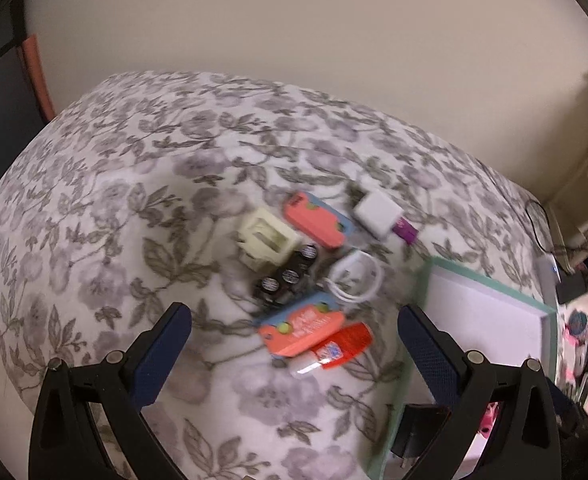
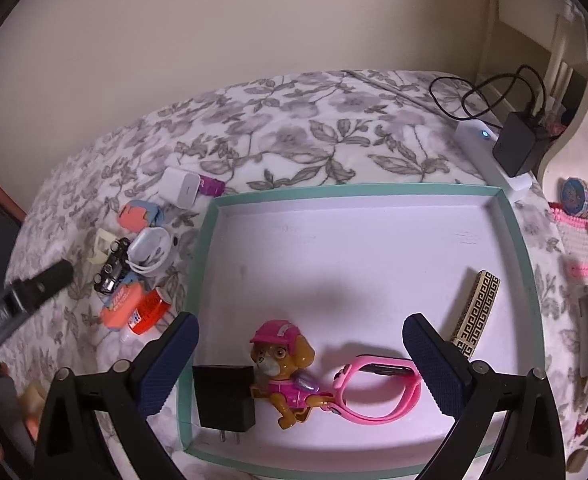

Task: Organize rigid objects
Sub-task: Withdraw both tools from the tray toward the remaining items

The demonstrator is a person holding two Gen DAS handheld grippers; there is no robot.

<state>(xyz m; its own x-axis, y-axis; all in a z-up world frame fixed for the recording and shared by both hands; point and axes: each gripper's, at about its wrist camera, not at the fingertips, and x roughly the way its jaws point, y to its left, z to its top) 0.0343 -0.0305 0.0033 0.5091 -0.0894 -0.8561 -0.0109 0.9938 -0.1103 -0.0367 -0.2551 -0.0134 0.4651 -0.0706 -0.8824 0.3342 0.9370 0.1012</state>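
Observation:
A teal-rimmed white tray (image 2: 358, 191) lies on the floral bedspread. In it are a black plug adapter (image 2: 224, 396), a toy dog in pink (image 2: 284, 372), a pink watch (image 2: 378, 388) and a gold patterned bar (image 2: 476, 312). My right gripper (image 2: 300, 320) hangs open above the tray's near side, holding nothing. My left gripper (image 1: 294, 314) is open over a pile left of the tray. The pile holds two orange packs (image 1: 302, 330) (image 1: 318, 220), a red glue tube (image 1: 334, 348), a black toy car (image 1: 290, 276), a coiled white cable (image 1: 356, 276), a cream plastic piece (image 1: 266, 240) and a white charger cube (image 1: 378, 212).
A white power strip (image 2: 490, 152) with a black charger (image 2: 520, 144) and its cable sits behind the tray's far right corner. Pink and mixed clutter (image 2: 582, 216) crowds the bed's right edge. A wall runs behind the bed.

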